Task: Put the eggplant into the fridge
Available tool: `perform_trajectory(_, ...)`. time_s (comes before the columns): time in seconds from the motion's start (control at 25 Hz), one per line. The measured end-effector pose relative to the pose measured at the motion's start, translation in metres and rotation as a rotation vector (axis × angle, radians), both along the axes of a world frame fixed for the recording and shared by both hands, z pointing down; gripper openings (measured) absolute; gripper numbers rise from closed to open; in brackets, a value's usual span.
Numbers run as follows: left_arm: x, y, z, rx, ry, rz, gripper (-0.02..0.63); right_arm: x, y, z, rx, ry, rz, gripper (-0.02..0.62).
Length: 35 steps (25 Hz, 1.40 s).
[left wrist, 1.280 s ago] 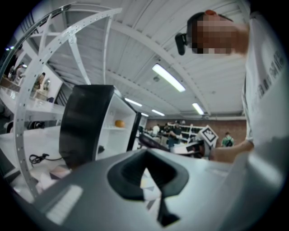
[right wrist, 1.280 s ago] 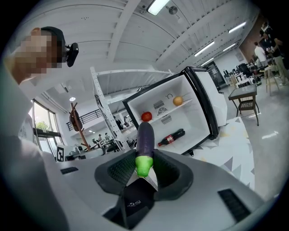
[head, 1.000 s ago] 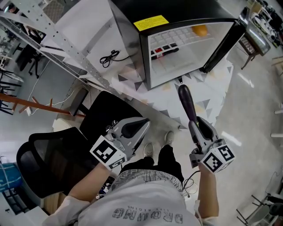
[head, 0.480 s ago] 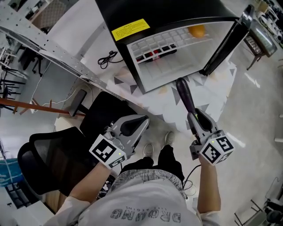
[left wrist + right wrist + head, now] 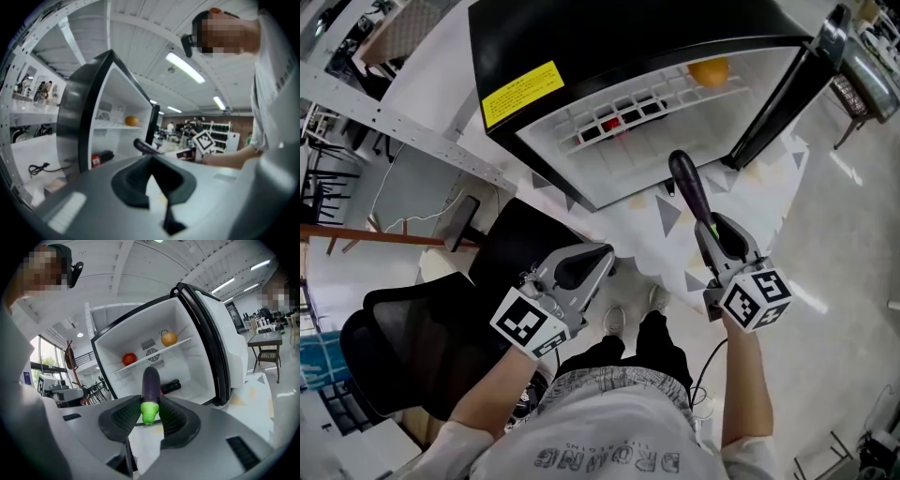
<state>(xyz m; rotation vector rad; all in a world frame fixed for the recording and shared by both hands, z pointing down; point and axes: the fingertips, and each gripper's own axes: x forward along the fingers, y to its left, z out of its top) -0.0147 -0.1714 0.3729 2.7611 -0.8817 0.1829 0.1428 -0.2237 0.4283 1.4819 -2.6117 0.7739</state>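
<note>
A dark purple eggplant (image 5: 687, 187) with a green stem end sticks forward out of my right gripper (image 5: 711, 231), which is shut on the stem end. In the right gripper view the eggplant (image 5: 151, 379) points at the open fridge (image 5: 199, 350), a short way in front of the opening. The black fridge (image 5: 581, 56) has its door (image 5: 776, 103) swung out to the right. My left gripper (image 5: 602, 255) hangs lower left, shut and empty; from it the eggplant (image 5: 146, 147) shows to the right of the fridge opening.
On the fridge shelf lie an orange fruit (image 5: 168, 338) and a red tomato (image 5: 129, 358); a dark bottle (image 5: 169, 386) lies on the bottom. A black office chair (image 5: 422, 347) stands at the left, a perforated metal frame (image 5: 384, 84) beside the fridge. A table (image 5: 267, 341) stands at the far right.
Both grippers have moved toward the fridge. The eggplant's tip is now nearer the open front, and the fridge fills more of the head view.
</note>
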Motion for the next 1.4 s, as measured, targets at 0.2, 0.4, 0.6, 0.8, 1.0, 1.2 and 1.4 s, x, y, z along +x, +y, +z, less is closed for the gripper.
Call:
perform_trajectory(0.2,0.014,-0.019,0.008,-0.006,-0.023,-0.011,0.008,0.01,-0.031,0.015,0.0,0.022,-0.009,0.12)
perform_trajectory(0.4,0.025,-0.034,0.02,-0.015,-0.052,-0.013,0.008,0.015,-0.058,0.035,-0.008,0.035,-0.012,0.12)
perform_trajectory(0.6,0.033,-0.048,0.031,-0.033,-0.068,-0.025,0.008,0.018,-0.085,0.057,-0.02,0.049,-0.015,0.12)
perform_trajectory(0.8,0.038,-0.055,0.037,-0.048,-0.078,-0.034,0.008,0.02,-0.109,0.073,-0.032,0.059,-0.009,0.12)
perform_trajectory(1.0,0.033,-0.061,0.043,-0.058,-0.089,-0.059,0.008,0.015,-0.13,0.082,-0.019,0.098,-0.035,0.12)
perform_trajectory(1.2,0.025,-0.063,0.048,-0.074,-0.095,-0.089,0.008,0.009,-0.15,0.092,-0.014,0.147,-0.06,0.12)
perform_trajectory(1.4,0.022,-0.066,0.052,-0.084,-0.099,-0.104,0.008,0.008,-0.165,0.104,-0.02,0.177,-0.063,0.12)
